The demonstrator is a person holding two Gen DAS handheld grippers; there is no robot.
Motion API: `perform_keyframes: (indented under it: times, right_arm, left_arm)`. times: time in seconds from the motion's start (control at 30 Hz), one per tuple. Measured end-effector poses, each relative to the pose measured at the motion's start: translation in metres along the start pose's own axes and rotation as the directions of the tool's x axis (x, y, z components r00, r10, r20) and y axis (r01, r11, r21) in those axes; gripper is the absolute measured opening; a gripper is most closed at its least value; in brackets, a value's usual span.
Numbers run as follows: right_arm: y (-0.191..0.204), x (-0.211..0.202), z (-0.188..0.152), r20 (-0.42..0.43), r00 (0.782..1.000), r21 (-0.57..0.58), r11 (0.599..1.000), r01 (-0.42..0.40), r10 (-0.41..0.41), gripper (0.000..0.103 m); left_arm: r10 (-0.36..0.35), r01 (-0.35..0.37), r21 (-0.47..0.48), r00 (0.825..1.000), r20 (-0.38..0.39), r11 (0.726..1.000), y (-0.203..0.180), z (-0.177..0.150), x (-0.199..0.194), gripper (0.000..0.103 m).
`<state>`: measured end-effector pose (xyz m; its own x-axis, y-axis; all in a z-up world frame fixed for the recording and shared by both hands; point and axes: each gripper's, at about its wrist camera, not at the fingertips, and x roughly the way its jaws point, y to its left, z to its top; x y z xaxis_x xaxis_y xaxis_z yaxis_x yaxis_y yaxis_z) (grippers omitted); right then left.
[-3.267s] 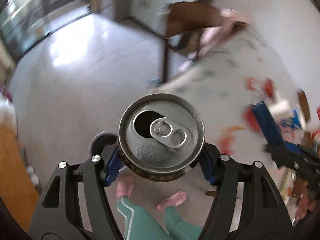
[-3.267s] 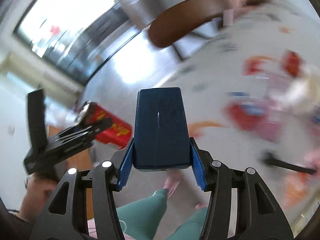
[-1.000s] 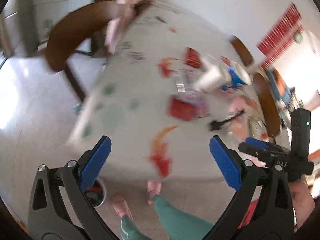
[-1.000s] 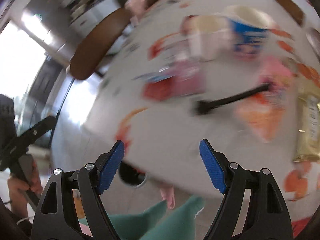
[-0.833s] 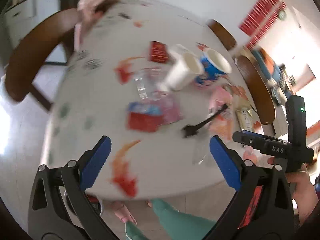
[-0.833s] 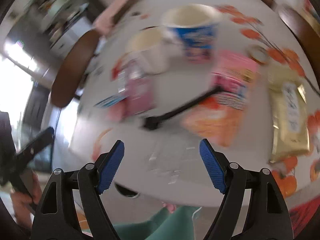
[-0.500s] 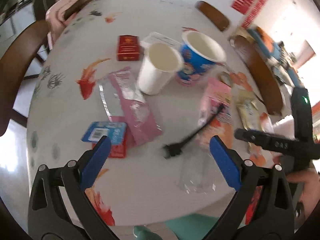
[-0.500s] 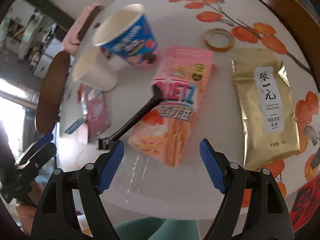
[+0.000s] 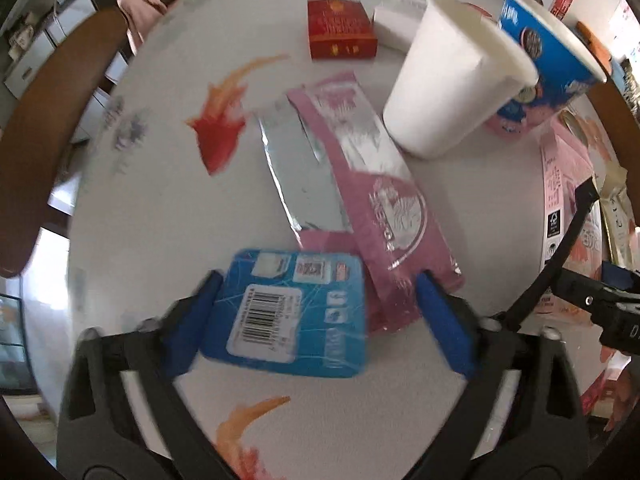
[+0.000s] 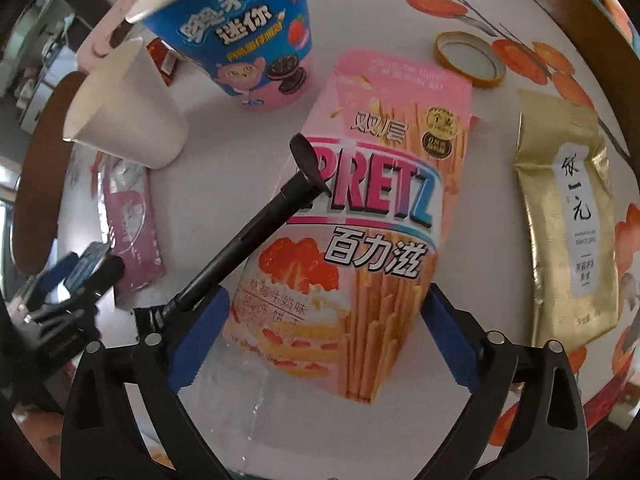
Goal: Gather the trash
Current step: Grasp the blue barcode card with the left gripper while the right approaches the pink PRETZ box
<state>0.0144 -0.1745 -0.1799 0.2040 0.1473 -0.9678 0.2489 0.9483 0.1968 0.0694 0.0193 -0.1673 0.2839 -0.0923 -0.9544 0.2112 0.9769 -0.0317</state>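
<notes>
Both our grippers have dropped from the floor view onto the round table [image 9: 160, 128]. Right gripper [image 10: 326, 330] is opening, straddling the pink Pretz box [image 10: 372, 216], not touching it. Left gripper [image 9: 320, 316] is closing around the blue packet [image 9: 296, 312], not gripping it yet.

A blue barcoded packet [image 9: 292, 312], pink Pretz box [image 10: 372, 216], gold pouch [image 10: 568, 220], and orange-leaf-patterned white table [image 10: 224, 184].

White table [image 9: 168, 208] bears cups [image 9: 452, 80], wrappers [image 9: 360, 184], possibly a clear film [image 10: 240, 408].
</notes>
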Motion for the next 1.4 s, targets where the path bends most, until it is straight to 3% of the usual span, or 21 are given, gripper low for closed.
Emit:
perform_keyframes:
  times: [0.03,0.07,0.23,0.8,0.83,0.87,0.93,1.0,1.07,1.13,1.2,1.3,1.4]
  right_arm:
    - [0.002,0.0,0.0,0.001,1.0,-0.002,1.0,0.007,-0.007,0.095]
    - [0.002,0.0,0.0,-0.003,1.0,-0.003,1.0,0.005,-0.005,0.094]
    - [0.0,-0.002,0.003,-0.025,0.999,0.005,1.0,-0.024,0.024,0.091]
    - [-0.052,-0.07,0.007,0.042,0.996,0.07,0.995,-0.076,0.073,0.085]
    - [-0.056,-0.076,0.005,0.052,0.996,0.078,0.994,-0.072,0.069,0.075]
    - [-0.057,-0.078,0.004,0.053,0.997,0.087,0.994,-0.066,0.062,0.006]
    - [-0.069,-0.085,0.0,0.042,0.995,0.137,0.986,-0.093,0.088,0.002]
    - [-0.066,-0.085,-0.003,0.04,0.998,0.077,0.996,-0.05,0.047,0.007]
    - [-0.064,-0.076,-0.006,0.023,0.998,0.07,0.995,-0.064,0.063,0.012]
    - [-0.063,-0.073,-0.012,0.047,0.997,0.075,0.996,-0.058,0.054,0.027]
    - [-0.058,-0.073,-0.018,0.065,0.993,0.122,0.987,-0.104,0.096,0.065]
    - [-0.047,-0.071,-0.02,0.087,0.993,0.129,0.988,-0.086,0.075,0.068]
    - [-0.032,-0.057,-0.016,0.042,0.995,0.146,0.985,-0.096,0.091,0.073]
  left_arm:
    - [0.009,-0.009,0.008,1.0,0.016,1.0,0.0,-0.002,-0.001,0.063]
    - [0.012,-0.013,0.029,1.0,0.029,1.0,-0.001,-0.003,-0.003,0.061]
    - [-0.029,0.029,-0.006,0.999,0.014,1.0,0.008,-0.002,-0.009,0.061]
    - [-0.068,0.066,0.021,0.99,0.125,0.998,0.002,-0.004,-0.07,0.061]
    - [-0.073,0.07,0.025,0.988,0.135,0.997,0.001,-0.006,-0.075,0.061]
    - [-0.07,0.066,0.027,0.987,0.144,0.997,-0.002,-0.006,-0.077,0.061]
    - [-0.077,0.072,0.036,0.984,0.16,0.997,-0.007,-0.01,-0.083,0.061]
    - [-0.087,0.081,0.041,0.981,0.171,0.996,-0.006,-0.013,-0.086,0.061]
    - [-0.088,0.08,0.049,0.98,0.18,0.996,-0.007,-0.017,-0.087,0.061]
    - [-0.095,0.089,0.045,0.979,0.18,0.995,-0.006,-0.02,-0.088,0.061]
    - [-0.103,0.099,0.036,0.978,0.181,0.994,-0.004,-0.024,-0.089,0.061]
    - [-0.1,0.095,0.035,0.978,0.182,0.995,-0.003,-0.025,-0.089,0.061]
    - [-0.092,0.088,0.03,0.98,0.177,0.996,-0.003,-0.027,-0.087,0.061]
